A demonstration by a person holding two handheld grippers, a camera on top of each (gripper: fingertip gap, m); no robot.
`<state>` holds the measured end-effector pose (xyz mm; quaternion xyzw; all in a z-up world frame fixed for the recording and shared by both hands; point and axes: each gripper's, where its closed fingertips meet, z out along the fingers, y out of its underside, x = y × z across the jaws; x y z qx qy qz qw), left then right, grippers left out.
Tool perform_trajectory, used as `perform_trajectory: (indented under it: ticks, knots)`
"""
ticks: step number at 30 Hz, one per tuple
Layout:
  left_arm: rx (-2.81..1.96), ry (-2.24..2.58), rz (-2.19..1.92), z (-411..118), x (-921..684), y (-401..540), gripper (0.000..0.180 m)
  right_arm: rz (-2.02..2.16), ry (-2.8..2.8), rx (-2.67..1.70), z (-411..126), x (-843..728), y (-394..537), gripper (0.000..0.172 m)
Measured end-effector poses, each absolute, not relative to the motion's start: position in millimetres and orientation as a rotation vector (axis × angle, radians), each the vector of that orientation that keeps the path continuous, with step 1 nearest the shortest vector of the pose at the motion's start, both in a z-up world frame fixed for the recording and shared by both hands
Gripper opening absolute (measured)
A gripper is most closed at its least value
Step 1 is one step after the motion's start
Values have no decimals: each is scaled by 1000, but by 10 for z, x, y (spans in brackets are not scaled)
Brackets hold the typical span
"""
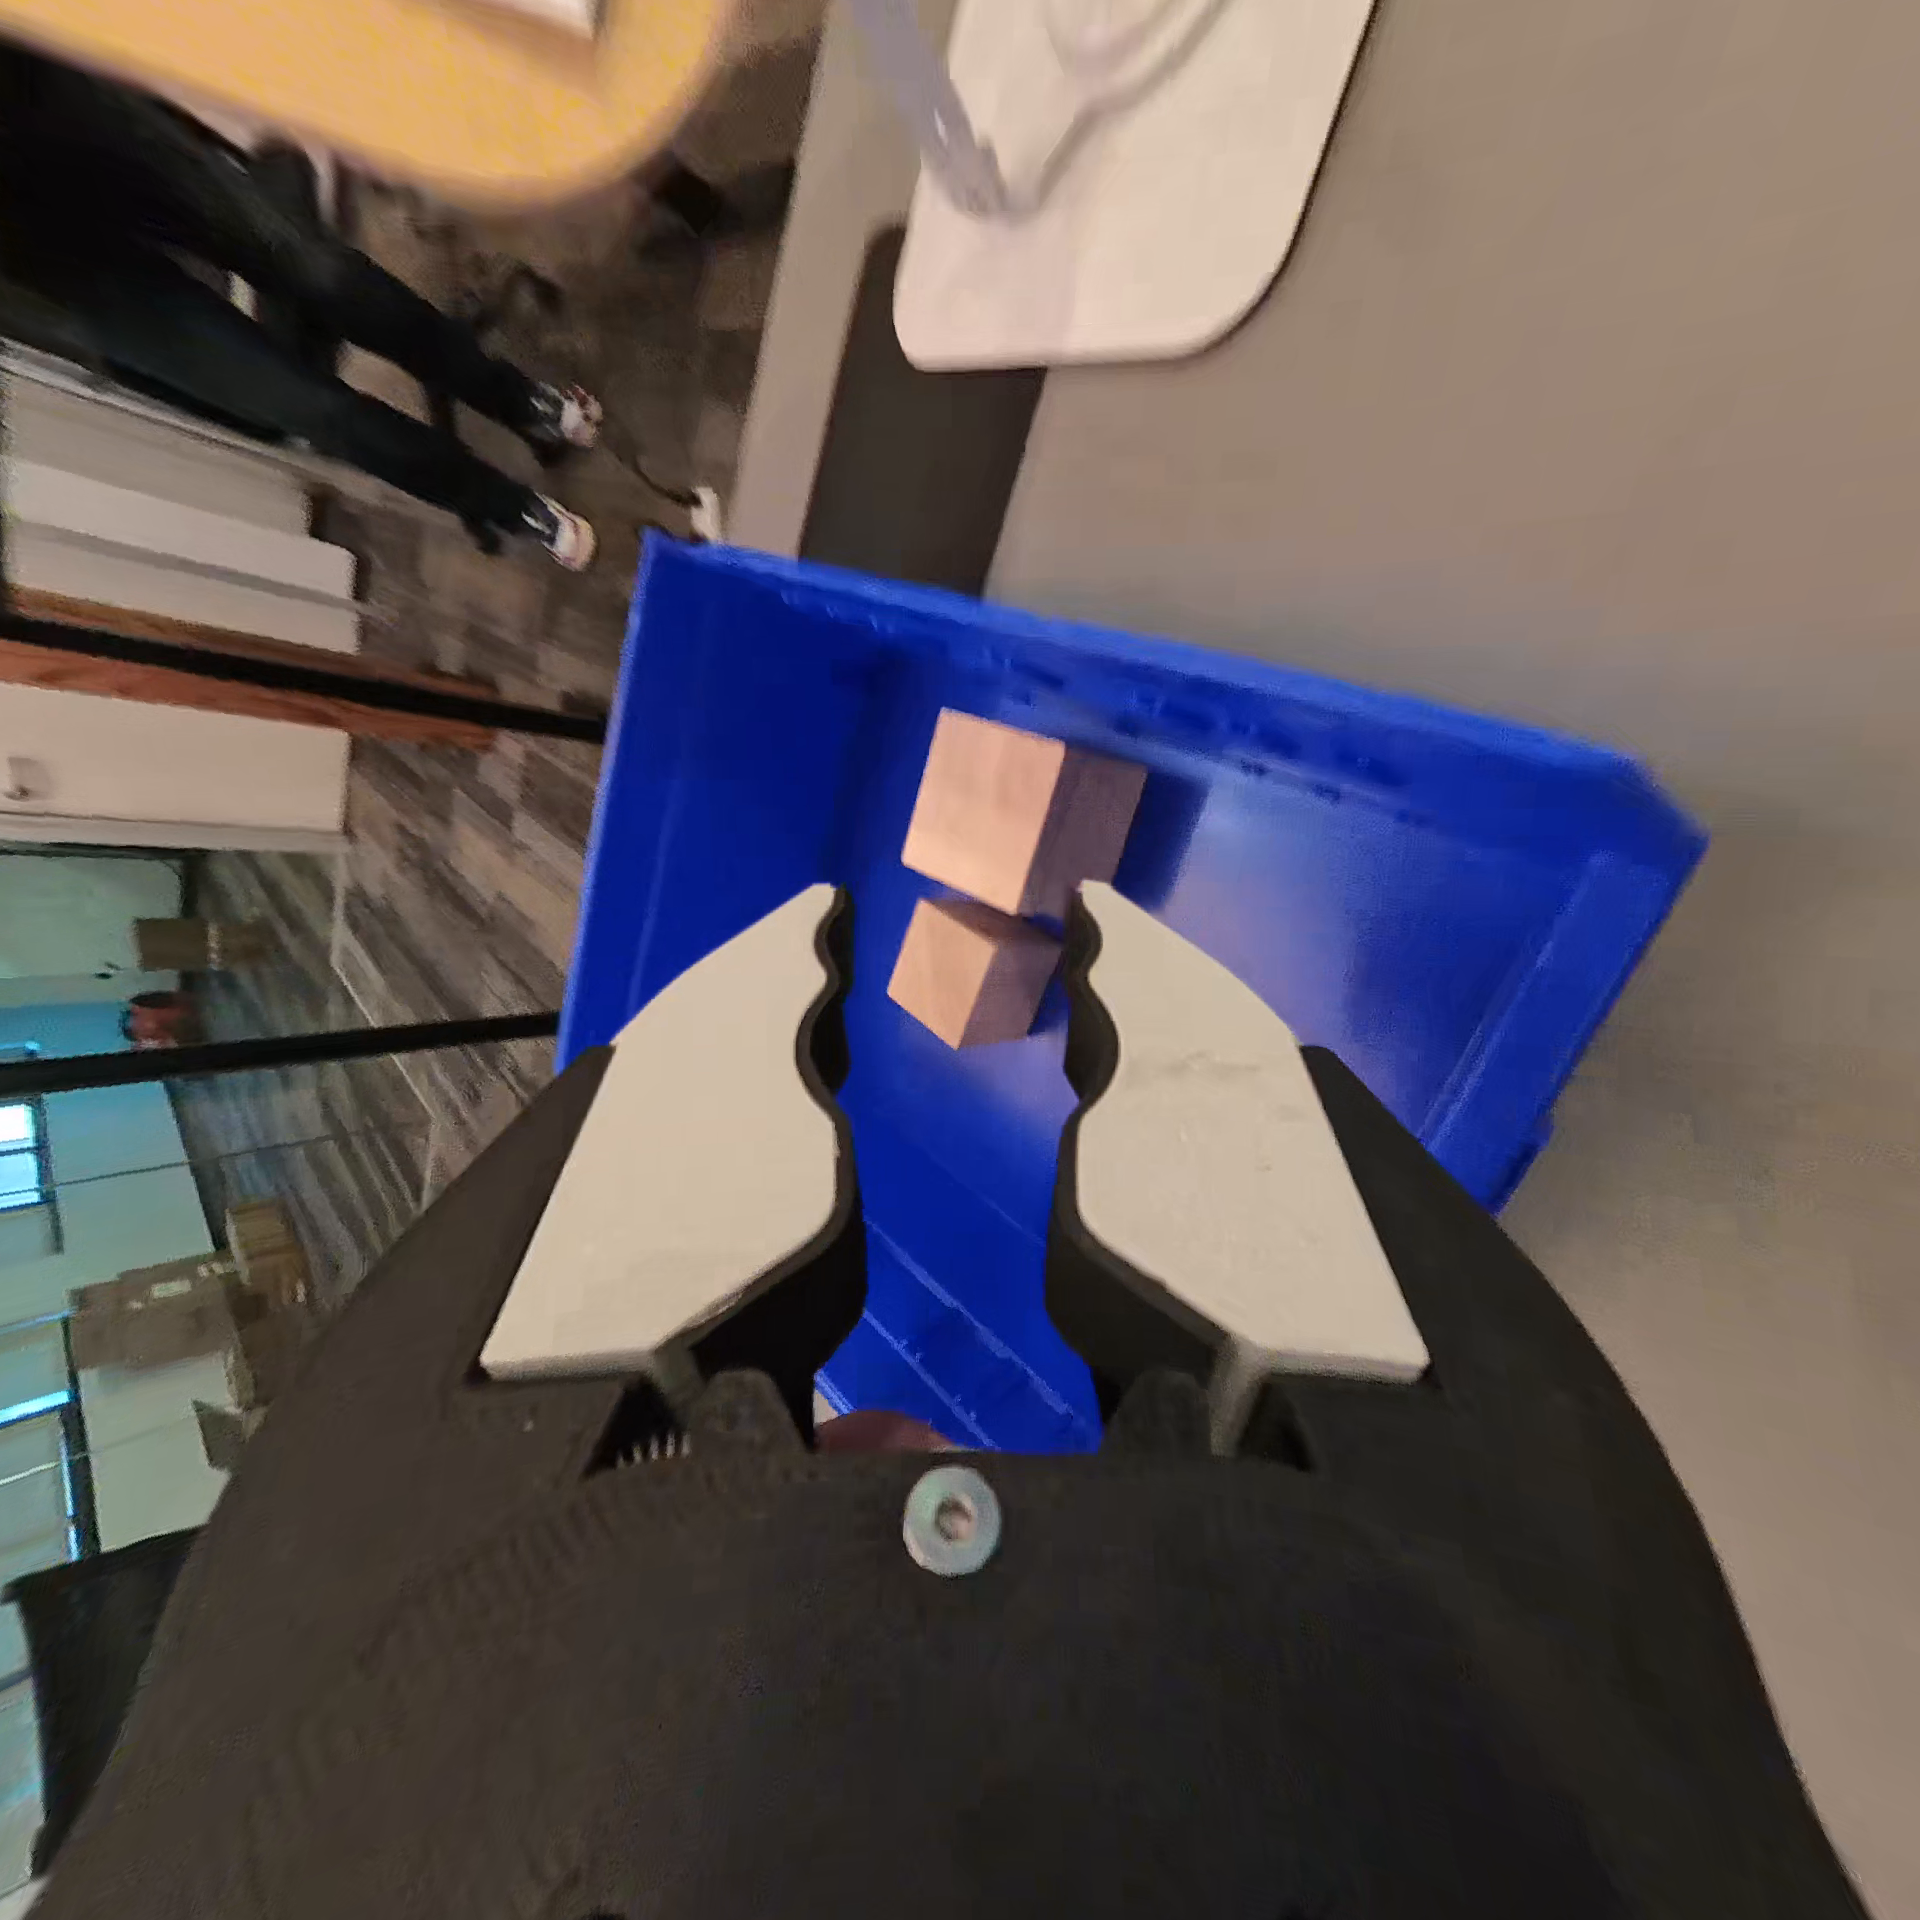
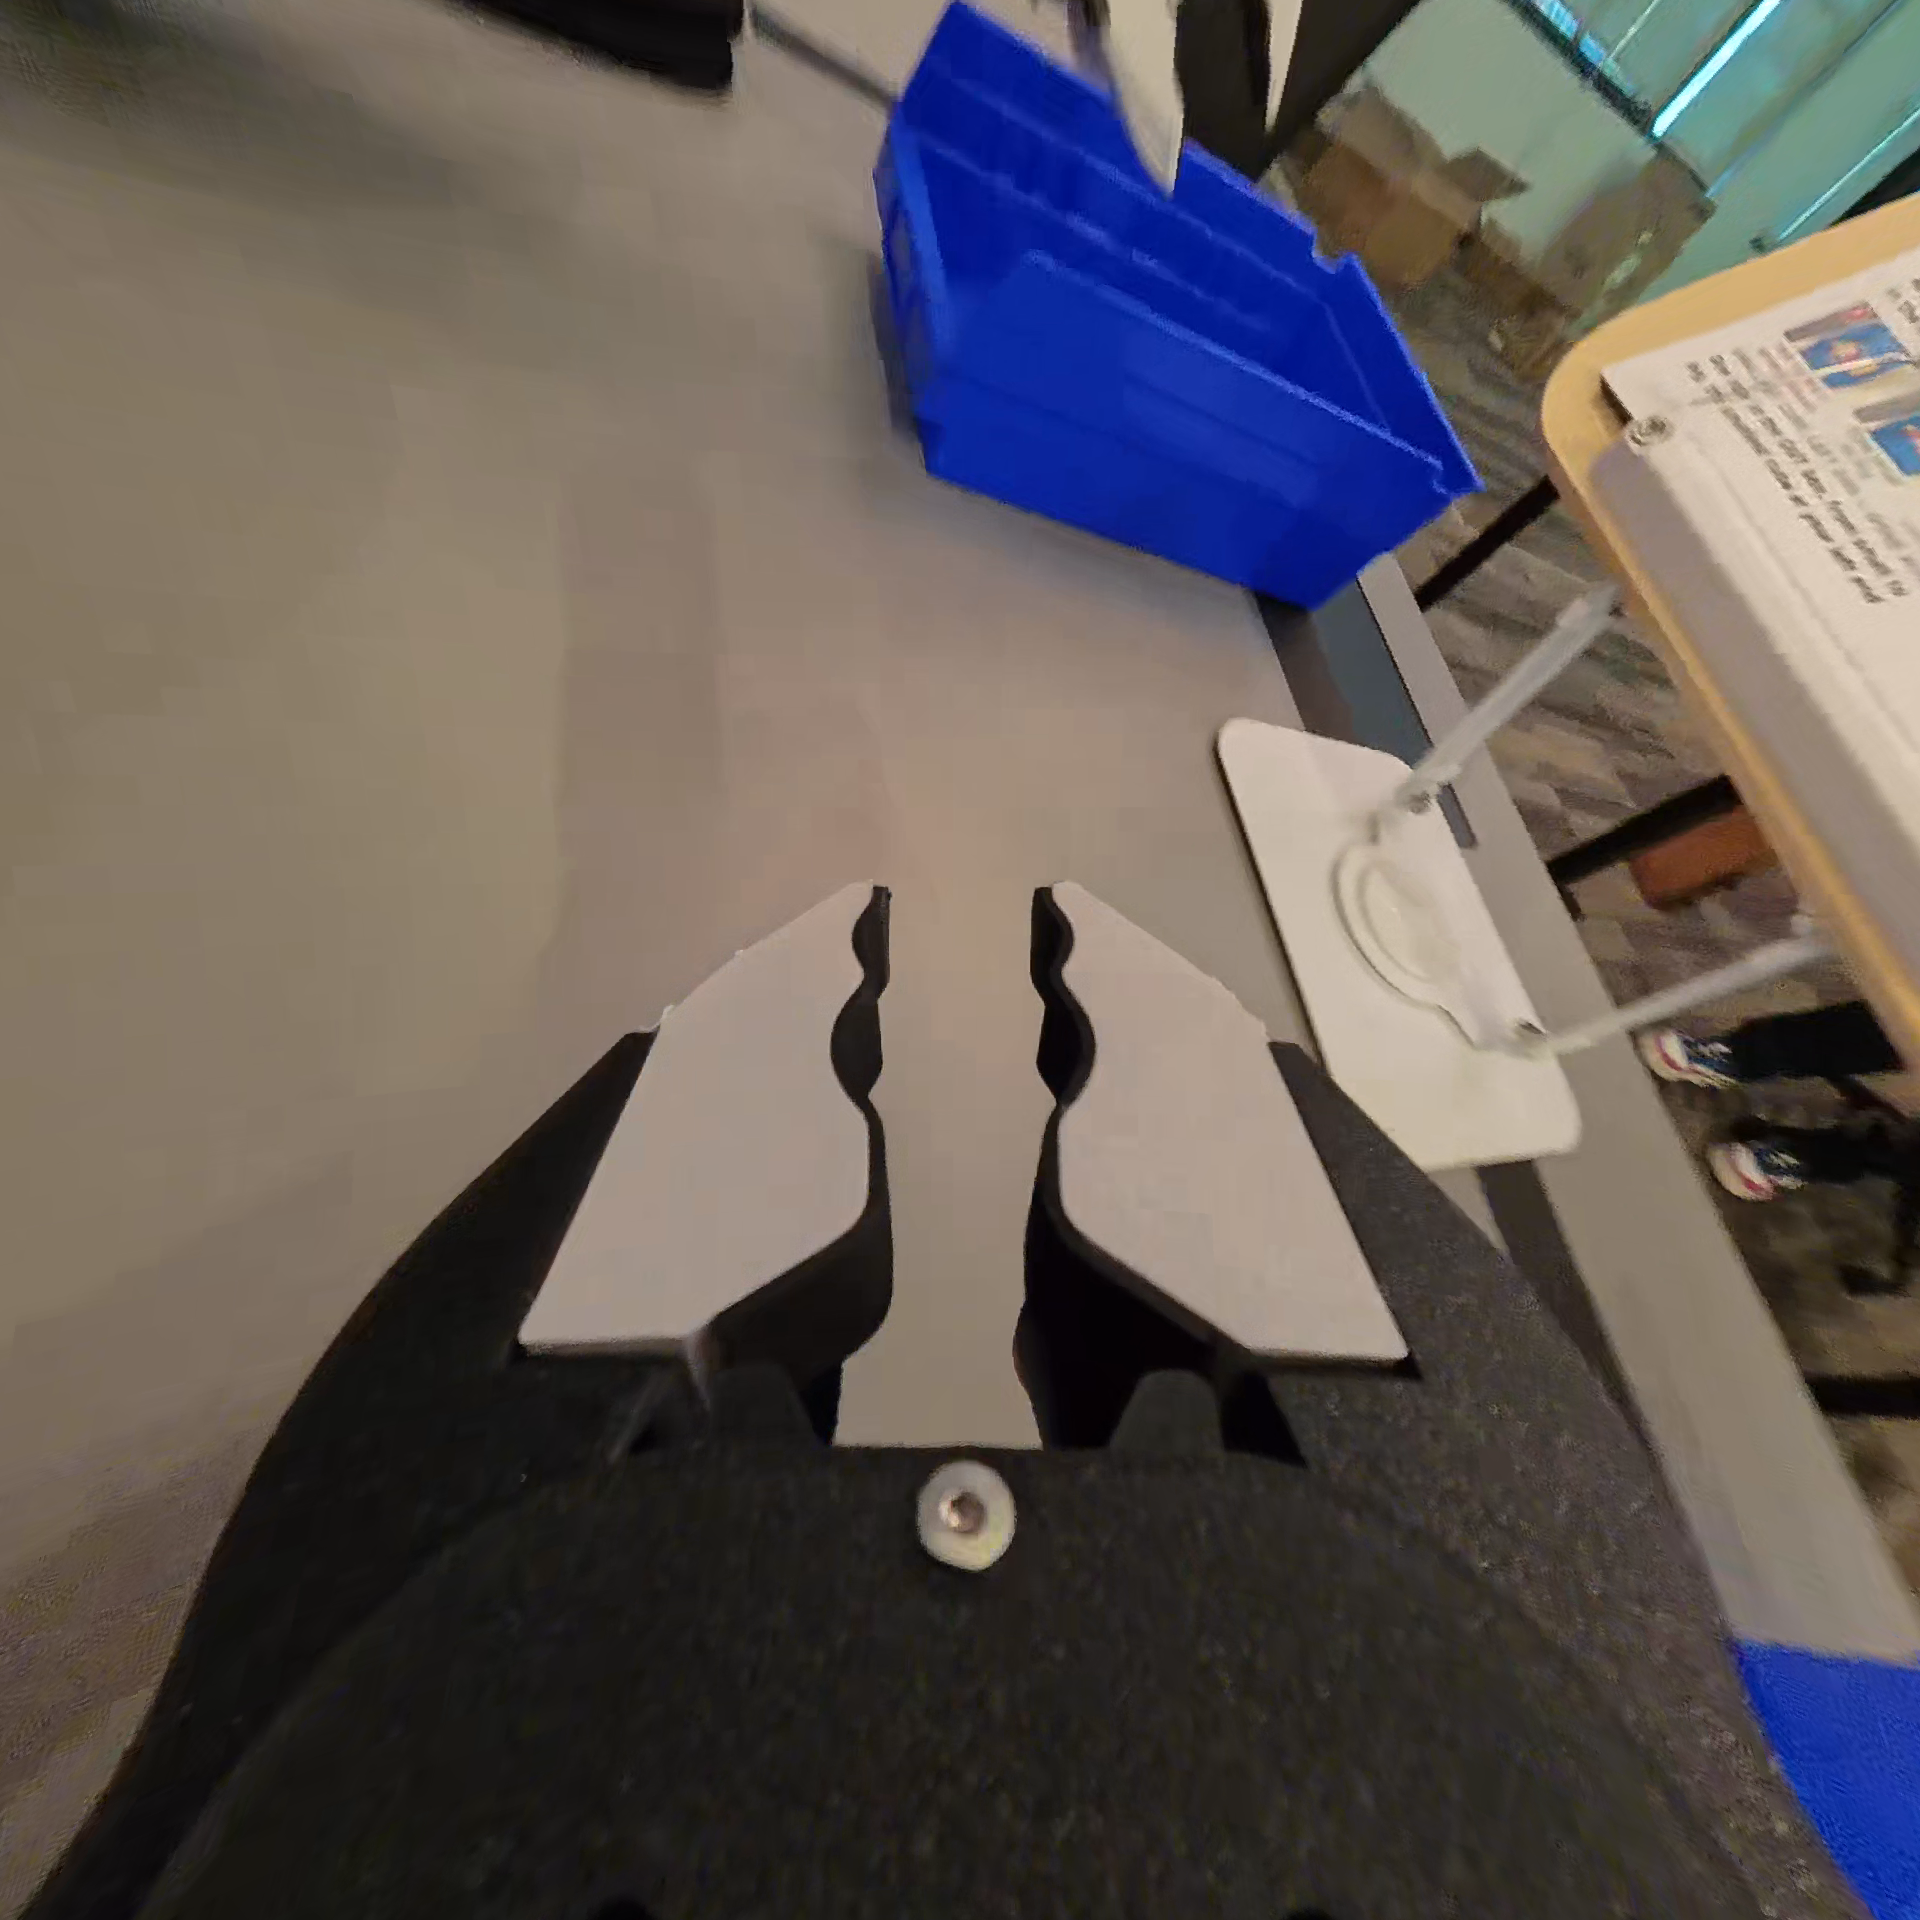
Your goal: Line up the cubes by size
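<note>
Cubes first: we are counting two wooden ones, both sitting inside the single blue bin. The larger cube is lying farther in, close to the bin's far wall, and the smaller cube is lying just beside it on the nearer side; whether the two are touching we cannot tell through the blur. Our left gripper is hanging over the bin with its jaws released, two pale fingers standing apart. The smaller cube is showing in the gap between them, with blue floor visible on its left, so nothing is being gripped; the right fingertip is appearing close to both cubes' edges.

Our right gripper is hovering over the bare grey table, its jaws also parted, with only tabletop showing between the two fingers. We are seeing one white stand base near the table's right edge, carrying two thin clear rods, and one tan board with a printed sheet beyond that edge. The bin is sitting at the table's far corner, close to that edge. To the left of the right gripper the tabletop is lying wide and flat, while the right side is being hemmed in by the base and the drop to the floor.
</note>
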<state>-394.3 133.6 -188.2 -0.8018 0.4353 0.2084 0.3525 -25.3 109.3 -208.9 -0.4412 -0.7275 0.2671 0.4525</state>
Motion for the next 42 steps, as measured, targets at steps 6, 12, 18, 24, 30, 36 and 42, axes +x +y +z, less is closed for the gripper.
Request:
perform_trajectory:
  ticks: [6, 12, 18, 24, 30, 36, 42]
  knots:
    - [-2210, 1221, 551, -2253, -4415, 1602, 46, 720, -1870, -1038, -2399, -450, 828, 23]
    - [-2394, 1419, 570, -2637, -4694, 1721, 52, 764, -1911, -1027, -2534, -438, 715, 24]
    - [-2523, 1512, 492, -2906, -4805, 1766, 62, 735, -1945, -1015, -2596, -420, 691, 24]
    - [-2594, 1541, 403, -3101, -4835, 1768, 57, 719, -1974, -1012, -2662, -406, 677, 24]
    - [-2579, 1501, 384, -3095, -4812, 1804, 50, 717, -1980, -1009, -2678, -403, 672, 23]
    - [-2462, 1320, 434, -2733, -4806, 1803, 49, 745, -1921, -1013, -2583, -412, 717, 24]
    - [-2125, 1158, 402, -1968, -4292, 1676, 49, 786, -1745, -995, -2263, -482, 861, 32]
